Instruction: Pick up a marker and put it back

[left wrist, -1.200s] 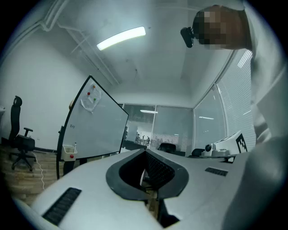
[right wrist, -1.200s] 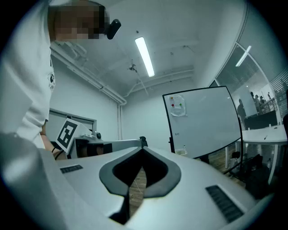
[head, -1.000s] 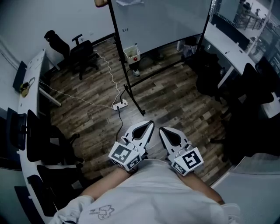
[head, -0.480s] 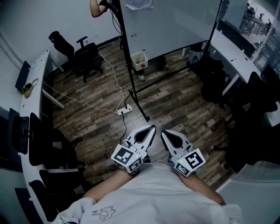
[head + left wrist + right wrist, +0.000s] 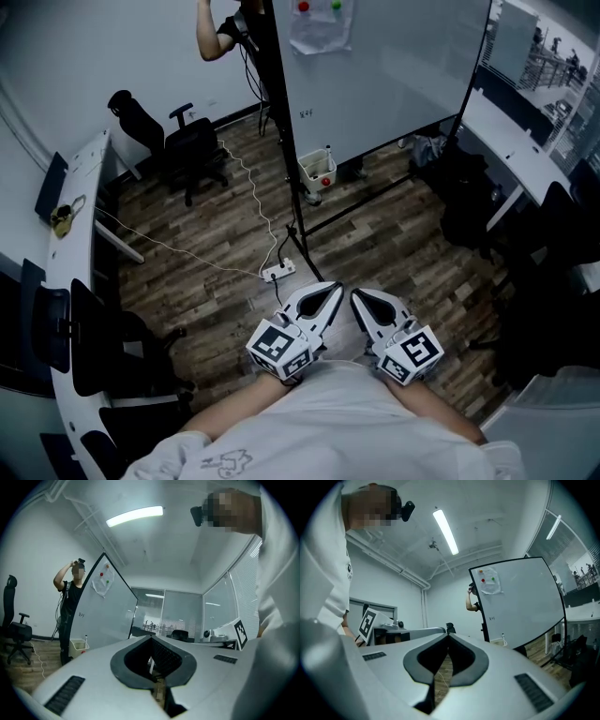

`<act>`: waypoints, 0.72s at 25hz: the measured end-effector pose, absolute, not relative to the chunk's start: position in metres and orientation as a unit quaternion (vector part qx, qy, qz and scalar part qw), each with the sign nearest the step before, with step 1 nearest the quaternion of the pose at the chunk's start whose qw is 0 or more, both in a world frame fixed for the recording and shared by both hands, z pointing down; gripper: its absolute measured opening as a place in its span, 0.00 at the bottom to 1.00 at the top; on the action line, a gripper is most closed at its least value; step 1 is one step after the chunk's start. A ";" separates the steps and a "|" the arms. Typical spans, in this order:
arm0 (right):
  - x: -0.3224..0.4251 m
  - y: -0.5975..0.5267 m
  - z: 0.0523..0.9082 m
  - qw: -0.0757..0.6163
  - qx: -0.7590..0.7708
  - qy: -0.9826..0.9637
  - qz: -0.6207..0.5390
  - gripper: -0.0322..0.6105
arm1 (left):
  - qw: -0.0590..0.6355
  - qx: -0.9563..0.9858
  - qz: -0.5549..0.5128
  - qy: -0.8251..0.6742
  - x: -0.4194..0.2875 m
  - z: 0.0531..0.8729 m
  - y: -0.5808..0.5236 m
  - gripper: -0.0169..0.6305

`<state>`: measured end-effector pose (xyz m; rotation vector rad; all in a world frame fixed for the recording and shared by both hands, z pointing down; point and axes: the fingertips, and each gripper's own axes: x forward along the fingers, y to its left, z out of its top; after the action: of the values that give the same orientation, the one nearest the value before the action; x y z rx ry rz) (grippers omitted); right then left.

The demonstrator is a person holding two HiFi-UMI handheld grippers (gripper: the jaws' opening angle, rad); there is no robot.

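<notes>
**Closing in on the board.** Ahead at 12 to 1 o'clock in the head view, the tall white whiteboard (image 5: 394, 75) on its black tubular stand (image 5: 286, 169). Nearer and fuller in frame than a second ago, with a round red magnet (image 5: 303, 7) and a round green magnet (image 5: 336, 6) newly in sight at the top edge.

Carried low at 6 o'clock against the white shirt (image 5: 328, 422): the grey left gripper (image 5: 333, 289), jaws pressed tip to tip on nothing. Just beside it, the grey right gripper (image 5: 356, 292), likewise closed and empty. Confirmed in each gripper's own view (image 5: 151, 638) (image 5: 449, 635), with only floor behind the tips.

Also drawn closer, dead ahead at 12 o'clock: the small white plastic basket (image 5: 317, 171) at the foot of the stand. At its rim, a slim white upright thing (image 5: 326, 152), possibly the marker but too small to tell. No other marker made out anywhere.

At 11 o'clock, by the board's left edge, a bystander's raised arm (image 5: 220, 33). Between grippers and basket, a white power strip (image 5: 279, 273) with trailing cord on the dark wood-plank floor (image 5: 394, 234), likely a trip hazard.

Judged from this: approach under way, nothing picked up yet. Grippers well apart from basket and board, so more walking and an opened claw needed before any grasp.
</notes>
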<state>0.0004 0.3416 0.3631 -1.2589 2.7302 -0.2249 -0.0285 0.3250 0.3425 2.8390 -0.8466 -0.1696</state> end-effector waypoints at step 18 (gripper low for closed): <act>-0.062 0.226 0.361 0.076 -0.440 0.891 -0.089 0.06 | 0.104 0.957 -0.040 -0.268 -0.096 0.351 0.217 0.03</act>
<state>-0.0619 0.2262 0.3609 -1.3180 2.6704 -0.2679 -0.0958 0.2173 0.3506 2.8221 -0.7915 -0.1169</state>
